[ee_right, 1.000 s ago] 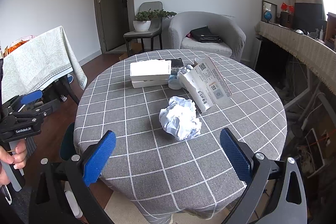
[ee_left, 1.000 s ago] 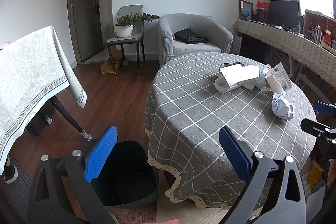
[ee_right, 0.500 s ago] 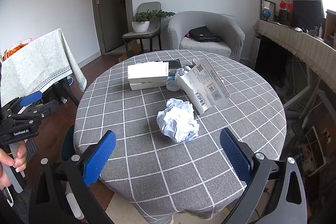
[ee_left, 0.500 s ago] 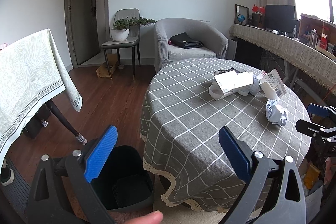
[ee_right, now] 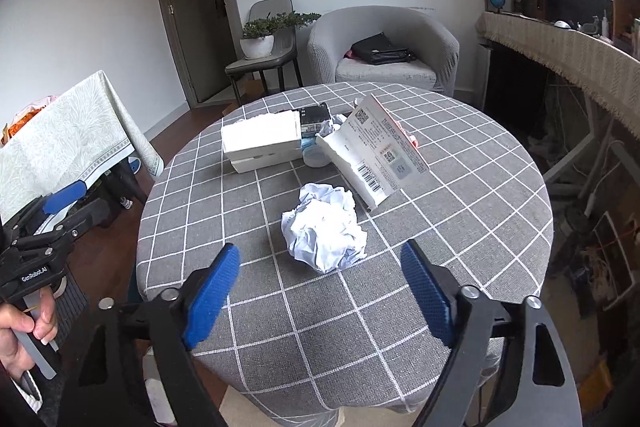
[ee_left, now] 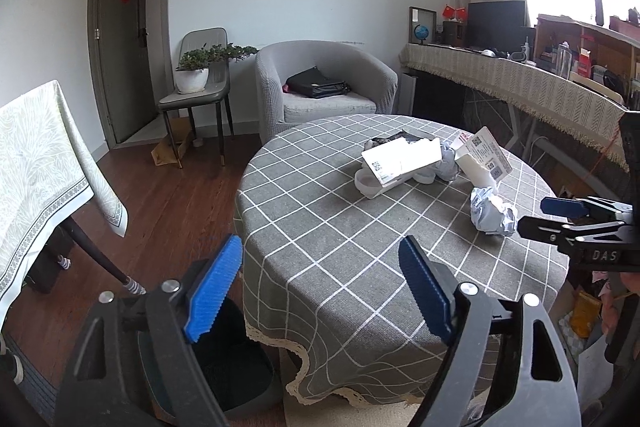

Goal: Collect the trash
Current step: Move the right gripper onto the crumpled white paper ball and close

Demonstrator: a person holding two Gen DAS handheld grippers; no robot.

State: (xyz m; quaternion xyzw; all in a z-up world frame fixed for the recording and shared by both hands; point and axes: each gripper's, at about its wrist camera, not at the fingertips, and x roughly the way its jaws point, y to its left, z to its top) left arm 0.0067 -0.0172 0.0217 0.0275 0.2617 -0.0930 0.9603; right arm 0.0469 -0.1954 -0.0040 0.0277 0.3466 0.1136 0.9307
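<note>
Right gripper [ee_right: 320, 291]: jaws spread, just been narrowing, empty | crumpled white paper ball [ee_right: 325, 227]: light, soft, squashy | pinch across its middle

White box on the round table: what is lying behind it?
Behind the white box a dark flat packet pokes out, with crumpled wrapping beside it and a small round lid at the box's right end. How far the packet reaches behind the box is hidden.

Worktop [ee_right: 460, 227] contents: one crumpled paper ball [ee_right: 324, 231], one white foam box [ee_right: 262, 143], one printed carton [ee_right: 376, 151]. Floor: one dark bin [ee_left: 236, 367]. Grippers: two.
</note>
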